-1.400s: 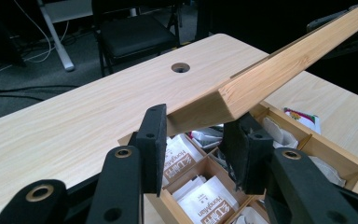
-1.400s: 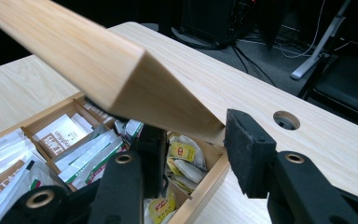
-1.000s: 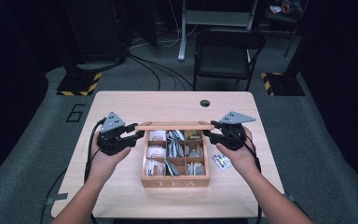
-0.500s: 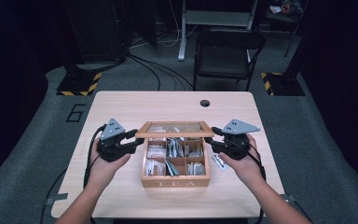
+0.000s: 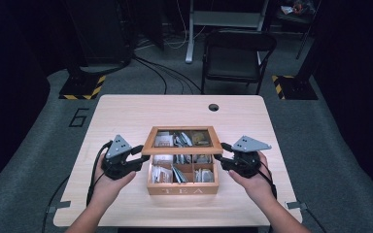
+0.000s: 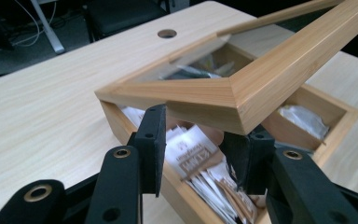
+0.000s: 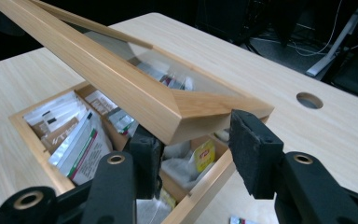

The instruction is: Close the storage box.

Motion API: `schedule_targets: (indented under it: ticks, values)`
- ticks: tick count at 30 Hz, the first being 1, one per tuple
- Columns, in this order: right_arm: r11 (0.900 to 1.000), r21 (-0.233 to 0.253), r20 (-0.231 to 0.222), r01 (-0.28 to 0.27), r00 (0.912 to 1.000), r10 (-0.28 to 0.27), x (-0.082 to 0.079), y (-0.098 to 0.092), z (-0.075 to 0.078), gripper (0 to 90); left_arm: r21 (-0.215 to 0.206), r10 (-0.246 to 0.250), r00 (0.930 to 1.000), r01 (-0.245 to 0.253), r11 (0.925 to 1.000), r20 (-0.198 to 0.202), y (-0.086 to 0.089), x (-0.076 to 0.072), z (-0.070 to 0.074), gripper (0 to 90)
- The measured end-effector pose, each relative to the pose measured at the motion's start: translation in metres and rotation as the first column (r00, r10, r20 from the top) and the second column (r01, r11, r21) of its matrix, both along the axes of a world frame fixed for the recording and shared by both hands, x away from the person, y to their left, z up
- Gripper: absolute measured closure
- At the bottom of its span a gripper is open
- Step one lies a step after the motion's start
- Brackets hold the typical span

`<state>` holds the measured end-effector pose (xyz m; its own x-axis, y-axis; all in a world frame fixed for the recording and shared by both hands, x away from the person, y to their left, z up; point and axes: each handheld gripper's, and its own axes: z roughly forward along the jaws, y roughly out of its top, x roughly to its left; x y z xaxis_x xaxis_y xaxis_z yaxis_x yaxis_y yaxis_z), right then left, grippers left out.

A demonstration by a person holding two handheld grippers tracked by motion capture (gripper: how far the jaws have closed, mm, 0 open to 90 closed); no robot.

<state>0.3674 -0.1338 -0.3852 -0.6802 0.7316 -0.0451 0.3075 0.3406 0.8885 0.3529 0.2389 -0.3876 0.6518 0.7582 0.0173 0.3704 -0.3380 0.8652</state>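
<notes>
Between the two grippers sits the tea box (image 5: pixel 182 182) at the near middle of the table (image 5: pixel 126 111), its glass lid (image 5: pixel 182 140) half raised, long axis running hand to hand. Left gripper (image 6: pixel 196 144) and right gripper (image 7: pixel 191 149) each stand with jaws apart, astride a front lid corner, equally near. Farther back, the hinge edge joins lid to box.
</notes>
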Motion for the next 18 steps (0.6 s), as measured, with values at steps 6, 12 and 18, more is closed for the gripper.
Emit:
schedule_targets:
  ticks: [6, 12, 18]
  values:
    - [1.0, -0.004, -0.027, -0.005, 0.9996, 0.005, -0.011, -0.001, -0.018, 54.7, 0.006, -0.018, 0.9996, 0.018, 0.9998, -0.021, 0.001, -0.008, -0.016, 59.4]
    - [1.0, -0.004, -0.058, -0.005, 0.9983, 0.005, -0.02, -0.002, -0.038, 54.8, -0.005, -0.05, 0.9973, 0.05, 0.9988, -0.053, 0.004, -0.018, -0.034, 58.7]
    - [1.0, 0.002, -0.075, -0.031, 0.9967, 0.031, -0.026, -0.001, -0.053, 55.6, 0.006, -0.069, 0.9948, 0.07, 0.9975, -0.074, -0.001, -0.023, -0.045, 57.0]
